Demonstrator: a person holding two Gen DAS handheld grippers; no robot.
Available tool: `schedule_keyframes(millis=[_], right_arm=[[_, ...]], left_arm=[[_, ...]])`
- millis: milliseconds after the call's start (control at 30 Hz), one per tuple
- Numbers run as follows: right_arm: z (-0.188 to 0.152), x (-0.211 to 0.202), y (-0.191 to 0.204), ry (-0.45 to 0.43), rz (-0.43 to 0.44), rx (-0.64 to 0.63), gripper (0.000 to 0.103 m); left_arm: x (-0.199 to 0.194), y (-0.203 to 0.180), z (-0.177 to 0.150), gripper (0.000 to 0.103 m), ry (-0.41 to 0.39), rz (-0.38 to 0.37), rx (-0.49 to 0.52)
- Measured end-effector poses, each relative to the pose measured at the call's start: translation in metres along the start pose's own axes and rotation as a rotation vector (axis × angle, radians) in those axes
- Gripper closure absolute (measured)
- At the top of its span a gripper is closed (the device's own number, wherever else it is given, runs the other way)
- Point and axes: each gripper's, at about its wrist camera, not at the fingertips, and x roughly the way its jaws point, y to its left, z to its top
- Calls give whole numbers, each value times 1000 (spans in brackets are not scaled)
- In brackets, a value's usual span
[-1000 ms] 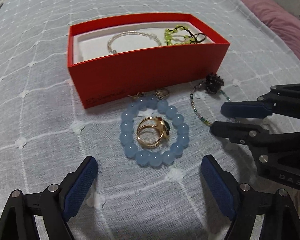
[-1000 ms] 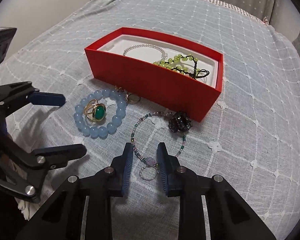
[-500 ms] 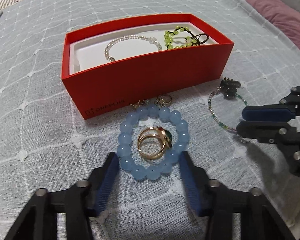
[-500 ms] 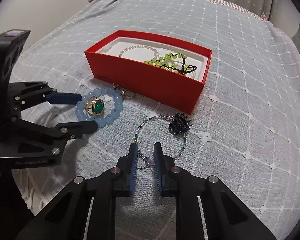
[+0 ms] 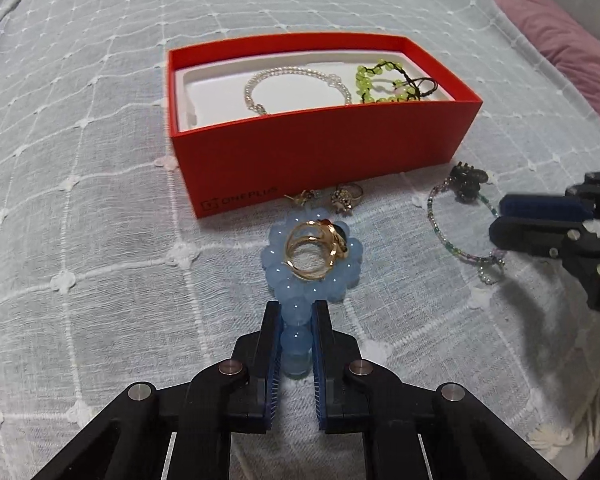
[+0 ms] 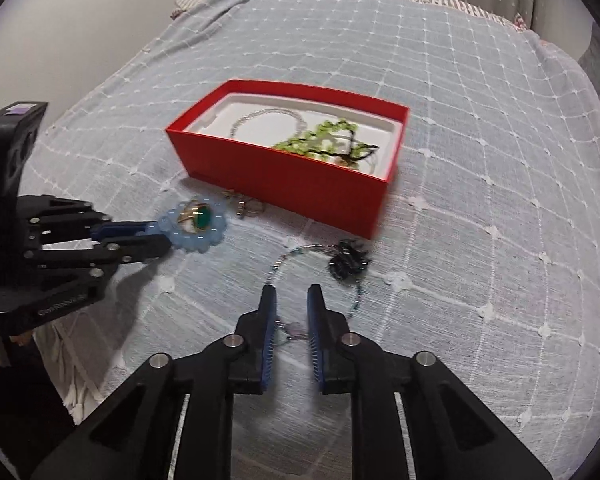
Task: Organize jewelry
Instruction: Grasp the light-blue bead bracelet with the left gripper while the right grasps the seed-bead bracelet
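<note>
A blue bead bracelet (image 5: pixel 277 273) lies on the bed in front of a red box (image 5: pixel 320 160). A gold ring with a green stone (image 5: pixel 312 248) rests on top of it. My left gripper (image 5: pixel 296 308) is closing, and its pads squeeze the bracelet's near beads. To the right lies a thin beaded bracelet (image 6: pixel 277 267) with a dark charm (image 6: pixel 346 262). My right gripper (image 6: pixel 292 292) straddles the near end of this bracelet. Its jaws are opening, and the strand lies loose between them on the cloth. The left gripper (image 6: pixel 156 236) also shows in the right wrist view.
Inside the box lie a pearl bracelet (image 5: pixel 296 76) and a green bead bracelet (image 5: pixel 380 84). A small ring (image 5: pixel 346 196) and an earring (image 5: pixel 300 197) sit against the box's front wall. A pink pillow (image 5: pixel 560 40) lies at the far right. The bed's edge drops off nearby.
The left jaws went from wide apart to closed on the blue bracelet, squashing its loop narrower with the ring riding on top. The right jaws narrowed, then widened a little around the thin bracelet.
</note>
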Motion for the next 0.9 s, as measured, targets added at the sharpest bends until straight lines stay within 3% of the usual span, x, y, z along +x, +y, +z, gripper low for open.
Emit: schedule_keyframes(millis=[133,367,400,433,533,733,900], right_arm=[[-2,-1,-13,9,-32,32,64],[-6,17,-24,71,-58,77,64],[-5,18,-24,65,-62,71,66],[-4,19,-24,61,-61,74,78],[-1,24,-22,70,-60,74,98],[1,18,-14,64,-48,66,101],[4,-5,-14,2,-26,71,101]], left_arm=[[-10,0,-1,95,-25,6,3],[-17,0,4,95,-52,2,-9],[-18,-1,4,95,-57,2,-11],[-19,-1,5,95,-61,1,-13],[-27,1,5,95,-79,-3,-21],[-38,-1,8,95,-115,-14,-23],[-48,0,11,95,-146,-27,-38]])
